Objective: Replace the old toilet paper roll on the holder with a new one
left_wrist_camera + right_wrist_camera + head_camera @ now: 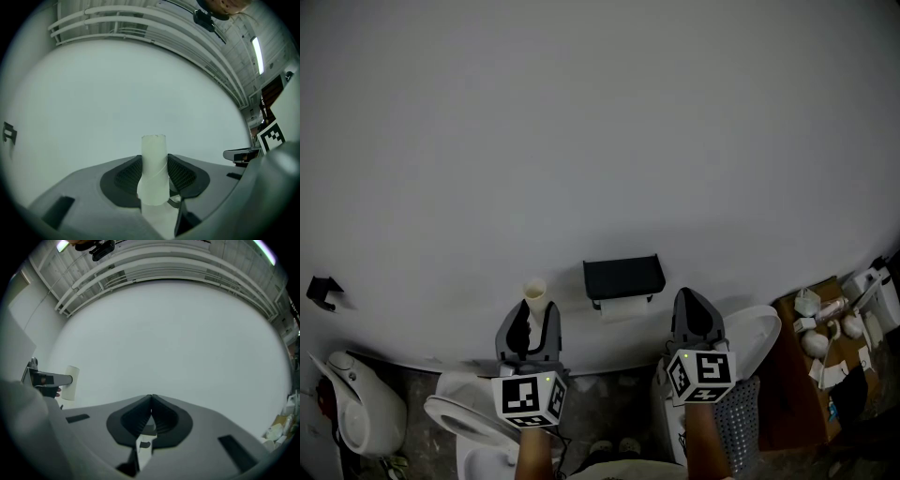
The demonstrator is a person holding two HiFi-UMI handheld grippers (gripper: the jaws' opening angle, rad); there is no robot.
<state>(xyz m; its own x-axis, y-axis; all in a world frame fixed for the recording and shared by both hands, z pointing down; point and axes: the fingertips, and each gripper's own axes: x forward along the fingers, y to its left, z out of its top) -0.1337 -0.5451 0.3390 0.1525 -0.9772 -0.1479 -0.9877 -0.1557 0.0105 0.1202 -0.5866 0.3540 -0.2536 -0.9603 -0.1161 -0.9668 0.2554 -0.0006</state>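
Observation:
In the head view a black toilet paper holder [623, 276] is fixed to the white wall, and a short white strip of paper [624, 307] hangs under it. My left gripper [531, 323], left of and below the holder, is shut on a bare cardboard tube [534, 291] that stands upright. The left gripper view shows this tube [154, 168] pinched between the two pads, with the holder [240, 154] far off at the right. My right gripper [695, 307] is level with the left one, right of the holder, shut and empty. In the right gripper view the holder [47, 379] and its paper [71, 383] lie at the left.
A black hook [323, 291] sits on the wall at the far left. White toilets [358, 405] and a seat [464, 420] stand on the floor below me, with a white lid [757, 336] at the right. A brown table [797, 375] with several small items fills the right corner.

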